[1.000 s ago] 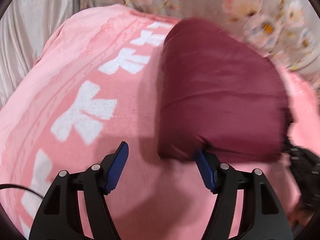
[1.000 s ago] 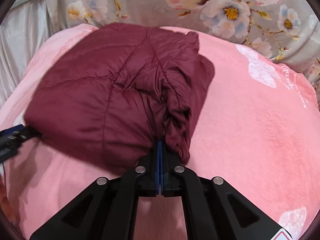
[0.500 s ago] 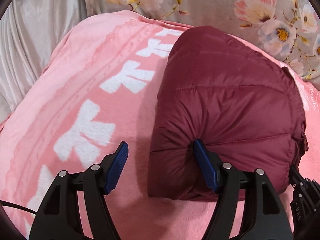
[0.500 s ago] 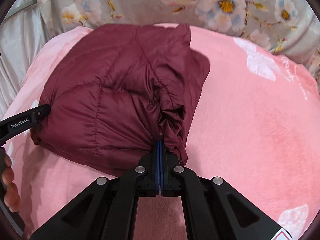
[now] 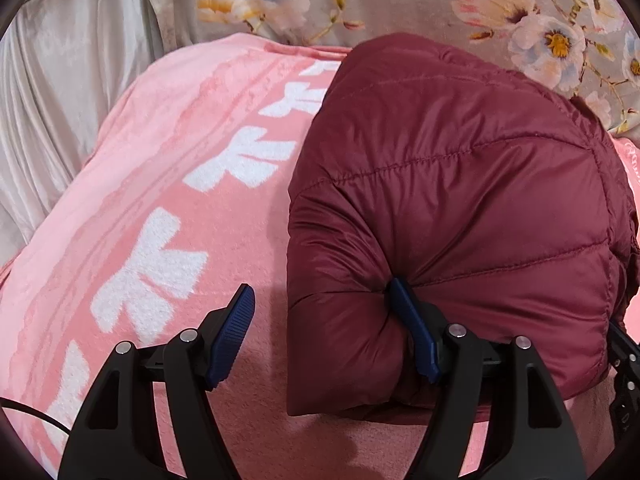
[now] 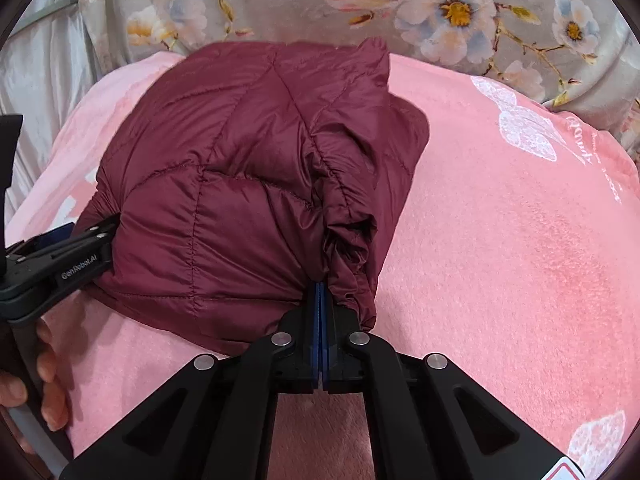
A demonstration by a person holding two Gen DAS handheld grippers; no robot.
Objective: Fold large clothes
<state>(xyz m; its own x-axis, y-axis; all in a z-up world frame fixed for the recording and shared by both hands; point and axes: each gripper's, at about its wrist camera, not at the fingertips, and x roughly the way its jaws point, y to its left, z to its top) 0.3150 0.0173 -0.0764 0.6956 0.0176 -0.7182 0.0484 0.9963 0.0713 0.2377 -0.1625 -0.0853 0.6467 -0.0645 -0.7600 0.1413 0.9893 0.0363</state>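
Pink fleece blanket (image 5: 168, 200) with white lettering covers the bed, backed at the far side by a grey floral cloth (image 5: 400, 4) and, far left, a pale satin sheet (image 5: 60, 100). On the blanket lies a maroon quilted jacket (image 5: 460, 200), bundled into a puffy mound towards the far side of the bed.

Seen from the left wrist camera, the left gripper (image 5: 324, 328) stands with its jaws spread wide. Its left blue pad (image 5: 232, 336) hangs free over bare blanket, touching nothing, while its right blue pad (image 5: 412, 332) presses into the near left corner of the jacket, denting the padding. Only that corner of the jacket sits between the jaws, and they do not clamp it; they have just been opening a little further. At the right edge of this view a black part of the other tool (image 5: 624, 364) shows beside the jacket.

Seen from the right wrist camera, the left gripper (image 6: 60, 264) reaches in from the left edge against the jacket's (image 6: 248, 184) left side, with a person's fingers (image 6: 48, 364) showing below it on the blanket (image 6: 500, 260). The right gripper (image 6: 321, 312) has its jaws pinched fully together at the near edge of the jacket, where the gathered, elastic-trimmed fabric bunches around the tips; the fabric appears caught between the pads.
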